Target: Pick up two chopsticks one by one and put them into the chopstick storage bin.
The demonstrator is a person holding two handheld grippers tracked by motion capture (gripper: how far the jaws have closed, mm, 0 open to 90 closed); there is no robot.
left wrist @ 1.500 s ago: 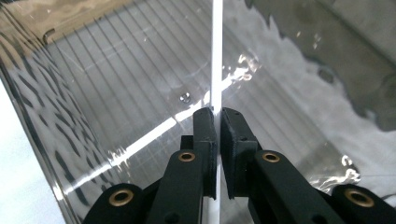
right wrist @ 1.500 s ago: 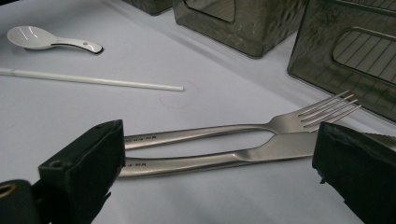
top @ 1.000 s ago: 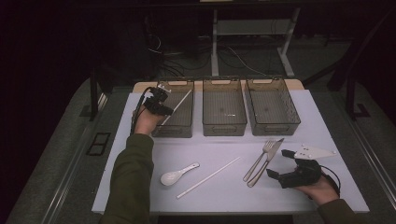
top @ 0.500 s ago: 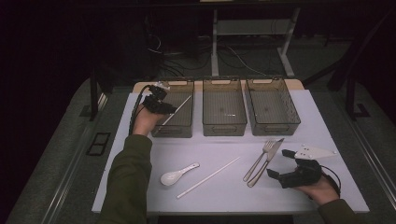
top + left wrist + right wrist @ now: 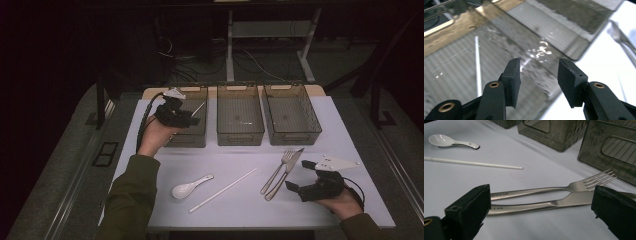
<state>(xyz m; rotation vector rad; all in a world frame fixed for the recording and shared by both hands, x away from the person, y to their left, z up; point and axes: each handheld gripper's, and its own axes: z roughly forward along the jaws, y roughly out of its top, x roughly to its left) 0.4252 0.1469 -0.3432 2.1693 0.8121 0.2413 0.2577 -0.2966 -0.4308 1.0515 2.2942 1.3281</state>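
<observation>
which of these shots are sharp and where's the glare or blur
High view: the room behind is dark, the lit table reads clearly, spoon and chopstick soft but distinct. Left gripper view: motion-blurred, with glare spots on the bin and a smeared fork. Right gripper view: fork and knife fairly sharp, the near jaws soft.

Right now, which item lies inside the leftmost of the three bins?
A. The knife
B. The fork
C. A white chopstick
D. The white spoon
C. A white chopstick lies inside the leftmost bin, beneath the left hand-held gripper; the spoon, fork and knife all lie on the table in front of the bins.
</observation>
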